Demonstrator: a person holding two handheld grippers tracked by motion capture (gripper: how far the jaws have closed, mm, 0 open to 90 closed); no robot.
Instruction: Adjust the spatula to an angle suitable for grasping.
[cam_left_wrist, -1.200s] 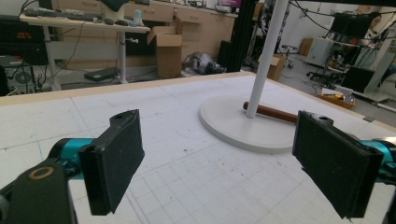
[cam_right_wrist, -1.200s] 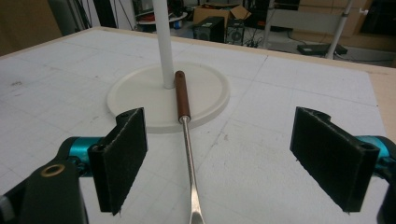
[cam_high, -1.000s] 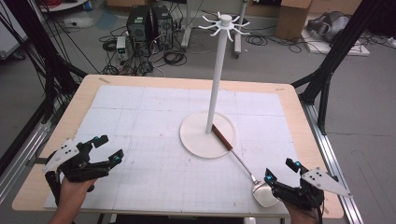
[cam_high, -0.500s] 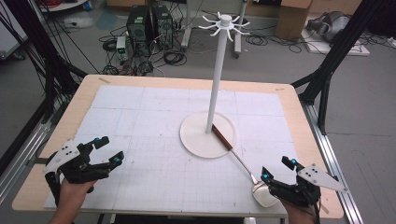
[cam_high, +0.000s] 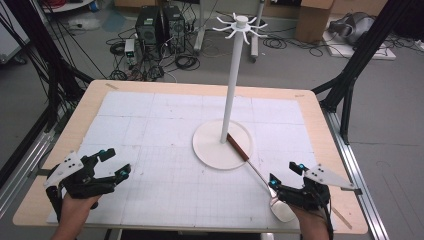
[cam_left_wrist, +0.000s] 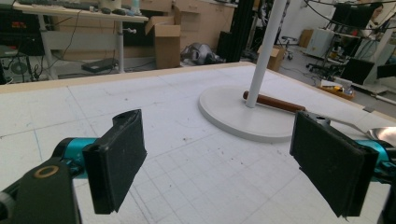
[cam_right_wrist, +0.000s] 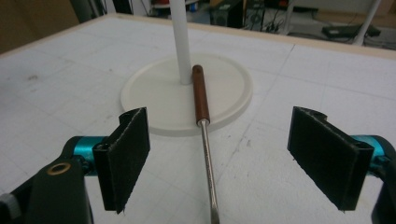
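A long-handled ladle (cam_high: 252, 167) lies on a gridded white mat (cam_high: 150, 150), under the spread jaws of the right gripper (cam_high: 287, 182).

Its brown wooden handle (cam_right_wrist: 201, 100) rests on the round base (cam_high: 210, 147) of a white hook stand (cam_high: 235, 75), touching the pole; the steel bowl (cam_high: 281, 210) lies at five o'clock. The left gripper (cam_high: 114, 164), at eight o'clock, is spread wide and grasps nothing. No readable writing appears.

White stand (cam_high: 229, 100) on a white gridded mat (cam_high: 150, 130) — ladle (cam_right_wrist: 205, 126) with a reddish-brown handle, silver shaft; black gripper pads (cam_right_wrist: 128, 154), teal fittings.
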